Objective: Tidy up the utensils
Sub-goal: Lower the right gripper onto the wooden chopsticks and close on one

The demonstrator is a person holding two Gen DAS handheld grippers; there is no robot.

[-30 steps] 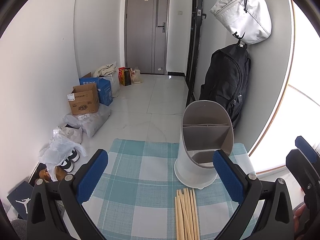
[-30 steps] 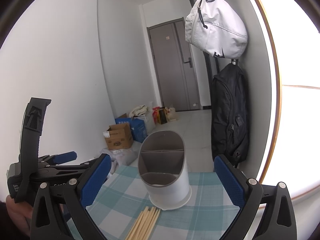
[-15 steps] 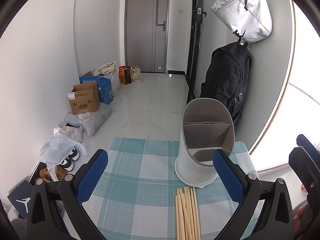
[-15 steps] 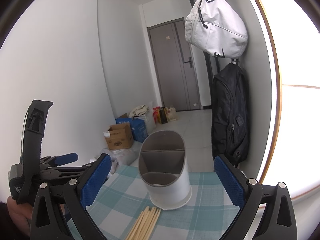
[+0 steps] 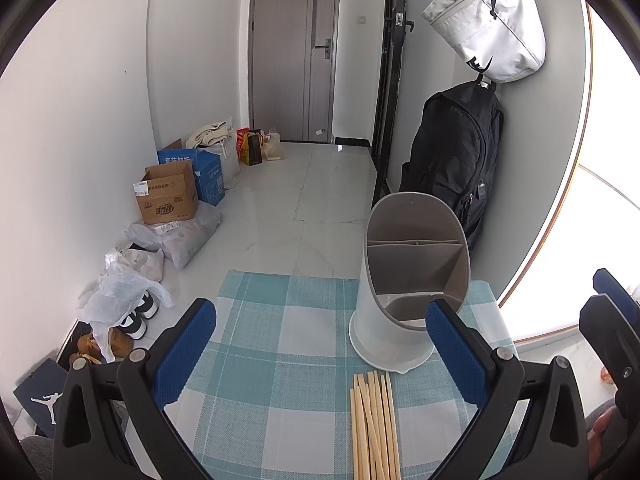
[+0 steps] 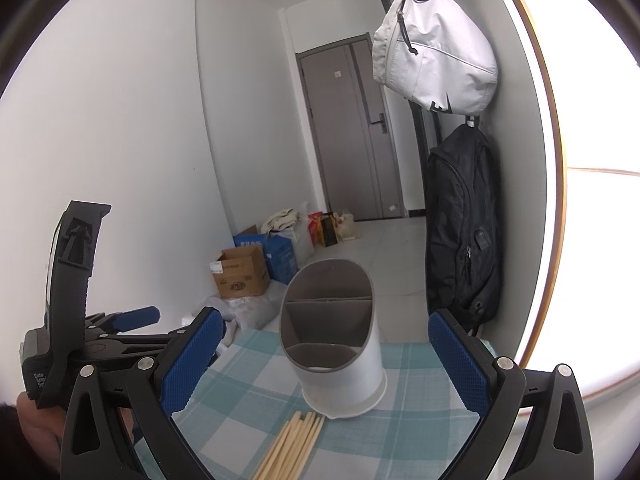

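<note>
A white utensil holder [image 5: 408,280] [image 6: 336,340] with grey divided compartments stands upright on a teal checked cloth [image 5: 280,360] [image 6: 248,404]. Several pale wooden chopsticks [image 5: 374,428] [image 6: 294,446] lie side by side on the cloth just in front of the holder. My left gripper [image 5: 320,348] is open above the cloth, its blue pads [image 5: 184,352] wide apart, with the chopstick tips between them. My right gripper [image 6: 324,354] is open too, framing the holder. Each view shows the other gripper at its edge: the right one [image 5: 612,320] and the left one [image 6: 120,320].
Behind the table lies a tiled floor with cardboard boxes [image 5: 168,196], plastic bags and shoes [image 5: 132,316] along the left wall. A black backpack [image 5: 452,160] and a white bag [image 5: 488,20] hang on the right wall. A grey door [image 5: 296,52] closes the far end.
Both views have shifted only slightly; the holder sits a little higher in the left wrist view. Both grippers stay open and nothing has been picked up.
</note>
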